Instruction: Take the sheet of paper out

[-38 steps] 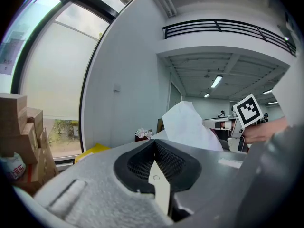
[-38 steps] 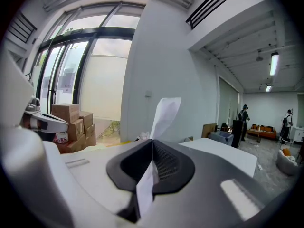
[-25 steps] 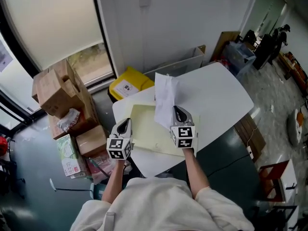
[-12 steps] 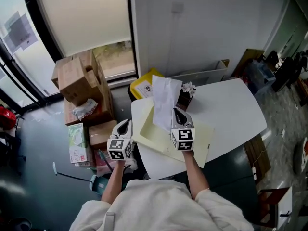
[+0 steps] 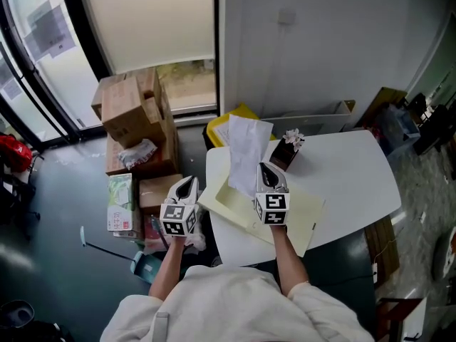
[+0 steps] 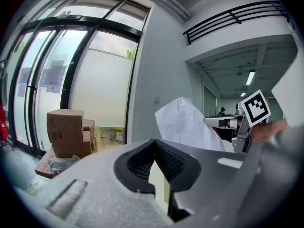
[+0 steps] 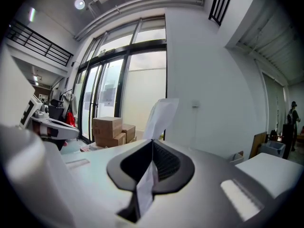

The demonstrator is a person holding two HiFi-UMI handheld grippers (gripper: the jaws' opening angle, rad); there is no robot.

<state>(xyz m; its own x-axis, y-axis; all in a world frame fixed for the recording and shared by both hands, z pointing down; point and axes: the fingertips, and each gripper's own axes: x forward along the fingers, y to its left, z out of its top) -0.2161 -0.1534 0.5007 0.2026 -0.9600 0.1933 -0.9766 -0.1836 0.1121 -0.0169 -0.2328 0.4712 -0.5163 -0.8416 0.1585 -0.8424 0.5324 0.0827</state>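
Sheet of paper [image 5: 246,144]: white, held upright over the table's [image 5: 356,184] left edge
Right gripper [image 5: 268,168]: jaws clamped on the sheet's lower end
Left gripper [image 5: 189,182]: jaws pinched on the folder's left corner
Folder [image 5: 296,212]: yellow, overhanging the table's near-left corner

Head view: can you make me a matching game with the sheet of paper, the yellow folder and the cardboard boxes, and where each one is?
Things:
1. sheet of paper
2. yellow folder
3. cardboard boxes

Places:
A. stacked on the floor
B. partly on the white table
C. pinched by the right gripper, held up in the air

Pairs: 1-C, 2-B, 3-A
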